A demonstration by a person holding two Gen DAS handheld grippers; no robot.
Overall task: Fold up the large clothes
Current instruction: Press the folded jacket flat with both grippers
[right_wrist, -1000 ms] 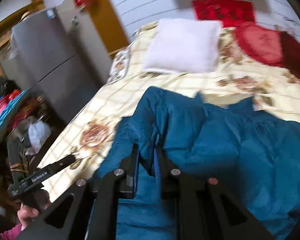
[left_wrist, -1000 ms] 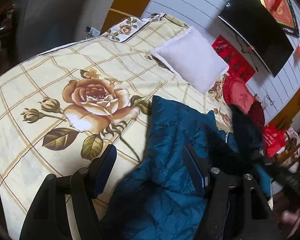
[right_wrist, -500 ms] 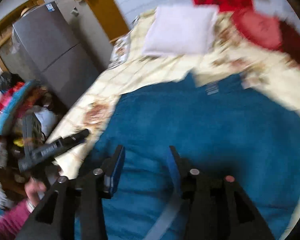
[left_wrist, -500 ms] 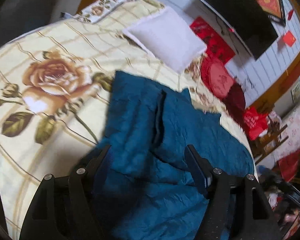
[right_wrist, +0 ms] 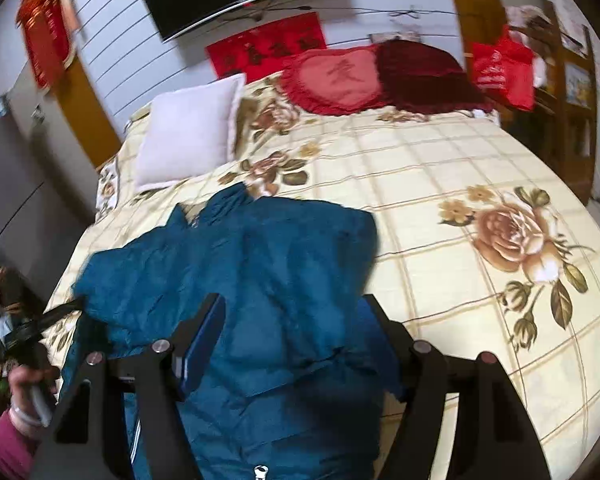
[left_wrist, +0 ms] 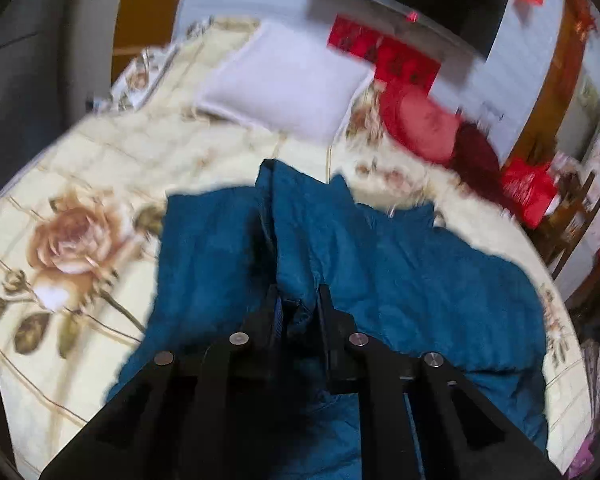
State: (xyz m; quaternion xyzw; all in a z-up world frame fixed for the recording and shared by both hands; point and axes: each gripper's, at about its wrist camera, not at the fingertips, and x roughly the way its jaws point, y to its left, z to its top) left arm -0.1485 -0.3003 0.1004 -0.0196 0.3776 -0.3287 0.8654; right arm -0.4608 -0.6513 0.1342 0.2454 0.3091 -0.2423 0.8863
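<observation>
A large teal padded jacket (left_wrist: 400,280) lies crumpled on the bed's rose-print cover (left_wrist: 72,240). My left gripper (left_wrist: 298,304) is shut on a raised fold of the jacket near its middle. In the right wrist view the jacket (right_wrist: 260,264) spreads over the bed's left near part. My right gripper (right_wrist: 292,308) is open wide just above it, holding nothing. The left gripper (right_wrist: 56,312) and the hand holding it show at the left edge of the right wrist view.
A white pillow (right_wrist: 188,136), a red heart cushion (right_wrist: 336,76) and a dark red cushion (right_wrist: 424,76) lie at the head of the bed. A grey cabinet (right_wrist: 12,184) stands left of the bed. A wooden chair with red bags (right_wrist: 540,80) stands at the right.
My left gripper closed on a fold of the jacket. My right gripper let go of the jacket, opened wide and swung right.
</observation>
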